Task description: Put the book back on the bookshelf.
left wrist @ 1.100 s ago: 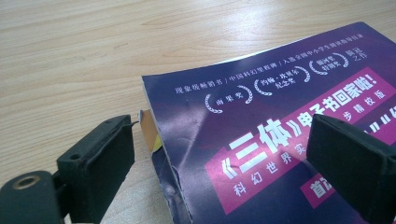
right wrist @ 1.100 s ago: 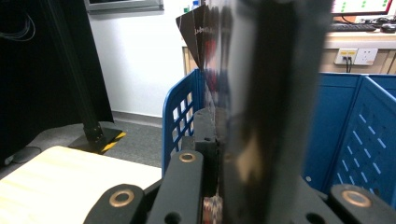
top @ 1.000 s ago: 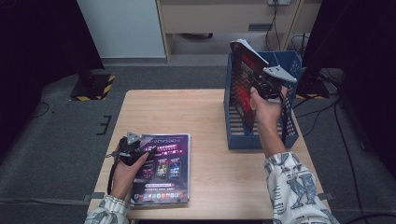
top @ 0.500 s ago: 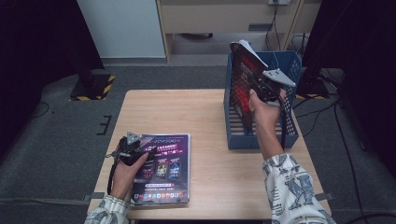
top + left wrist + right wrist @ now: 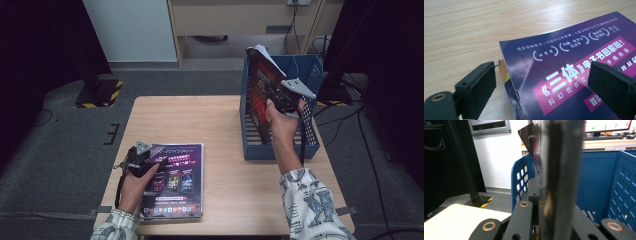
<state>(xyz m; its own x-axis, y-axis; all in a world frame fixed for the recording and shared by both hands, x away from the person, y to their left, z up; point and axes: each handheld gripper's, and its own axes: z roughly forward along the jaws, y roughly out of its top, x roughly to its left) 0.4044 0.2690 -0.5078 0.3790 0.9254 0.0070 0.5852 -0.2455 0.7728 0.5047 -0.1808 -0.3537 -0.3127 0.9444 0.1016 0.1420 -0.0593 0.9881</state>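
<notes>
Left tongs (image 5: 541,85) straddle the flat magazine's (image 5: 579,75) creased corner; printed title legible.

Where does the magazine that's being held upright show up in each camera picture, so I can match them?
High view: the upright magazine stands at upper right, over the blue rack, clamped by the right hand-held gripper.
Left gripper view: not in it; the magazine there is the purple one lying flat.
Right gripper view: seen edge-on, a dark vertical band at centre between the jaws.
Shared landmark: the wooden table.
</notes>
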